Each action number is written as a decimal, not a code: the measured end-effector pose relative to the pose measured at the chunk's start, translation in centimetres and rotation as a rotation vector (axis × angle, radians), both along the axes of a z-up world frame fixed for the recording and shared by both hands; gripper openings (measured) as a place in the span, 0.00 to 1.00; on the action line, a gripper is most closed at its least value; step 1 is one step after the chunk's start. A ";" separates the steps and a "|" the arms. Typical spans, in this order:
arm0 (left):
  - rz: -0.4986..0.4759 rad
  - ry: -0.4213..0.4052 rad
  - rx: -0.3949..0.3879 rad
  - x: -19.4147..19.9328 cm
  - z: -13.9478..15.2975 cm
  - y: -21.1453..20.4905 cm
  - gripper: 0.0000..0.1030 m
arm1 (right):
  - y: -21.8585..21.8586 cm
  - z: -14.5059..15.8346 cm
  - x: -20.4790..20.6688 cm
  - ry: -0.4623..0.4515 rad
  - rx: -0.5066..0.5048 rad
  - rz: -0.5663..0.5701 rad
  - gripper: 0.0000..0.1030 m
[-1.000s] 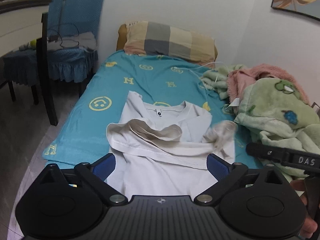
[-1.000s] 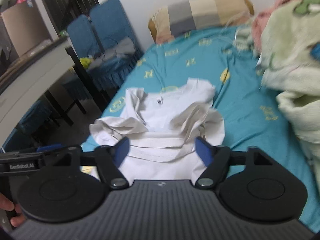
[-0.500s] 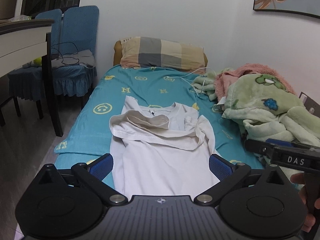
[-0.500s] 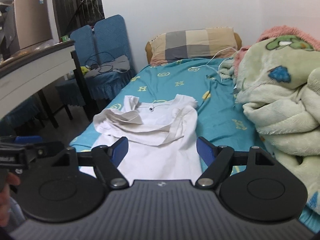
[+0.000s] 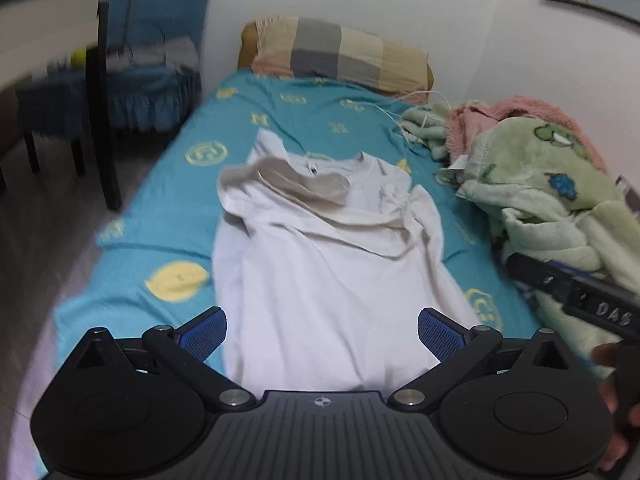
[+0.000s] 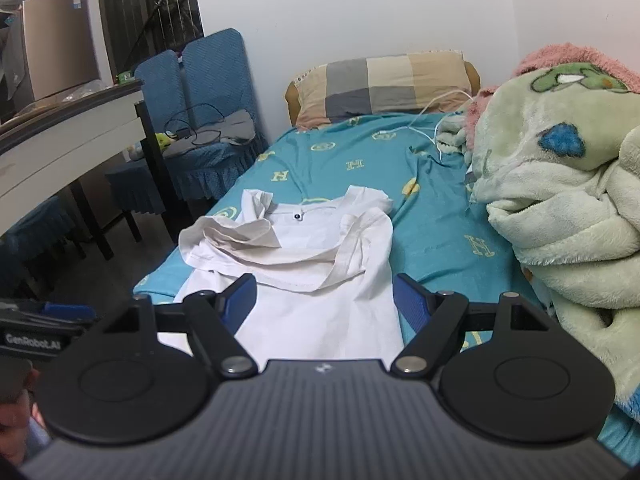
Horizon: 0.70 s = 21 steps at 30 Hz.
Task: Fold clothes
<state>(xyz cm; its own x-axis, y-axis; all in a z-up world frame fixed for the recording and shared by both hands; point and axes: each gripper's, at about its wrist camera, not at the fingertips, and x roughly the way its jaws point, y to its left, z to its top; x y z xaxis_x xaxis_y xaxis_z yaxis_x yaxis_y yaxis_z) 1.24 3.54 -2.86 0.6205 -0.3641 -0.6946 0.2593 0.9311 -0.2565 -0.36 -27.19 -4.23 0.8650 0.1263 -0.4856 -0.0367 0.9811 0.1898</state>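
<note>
A white T-shirt [image 5: 328,264] lies lengthwise on the teal bed sheet [image 5: 180,208], collar toward the pillow, with both sleeves folded in across the chest. It also shows in the right wrist view [image 6: 320,280]. My left gripper [image 5: 322,328] is open and empty, above the shirt's near hem. My right gripper [image 6: 324,300] is open and empty, also above the near part of the shirt. The right gripper's body shows at the right edge of the left wrist view [image 5: 580,300].
A green and pink blanket heap [image 6: 560,184] fills the bed's right side. A checked pillow [image 5: 340,56] lies at the head, with a white cable [image 6: 432,128] near it. Blue chairs [image 6: 200,112] and a table [image 6: 60,140] stand left of the bed.
Both grippers stayed open and empty. The left wrist view has dropped lower and closer over the shirt's hem. The right one has moved little. The shirt lies as before.
</note>
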 end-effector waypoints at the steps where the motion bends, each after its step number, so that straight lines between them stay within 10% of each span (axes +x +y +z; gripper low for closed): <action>1: 0.010 0.045 -0.046 0.3 -0.4 0.3 1.00 | -0.1 -0.1 0.1 0.009 0.006 -0.004 0.75; 8: 0.128 0.491 -0.417 3.3 -6.7 3.7 0.99 | -1.1 -0.8 0.6 0.069 0.076 -0.047 0.74; 15: 0.262 0.676 -0.493 4.5 -10.7 4.9 0.99 | -1.8 -1.7 1.2 0.129 0.174 -0.037 0.75; 21: 0.288 0.669 -0.528 4.8 -11.4 5.2 0.99 | -3.2 -3.0 1.9 0.207 0.361 -0.028 0.75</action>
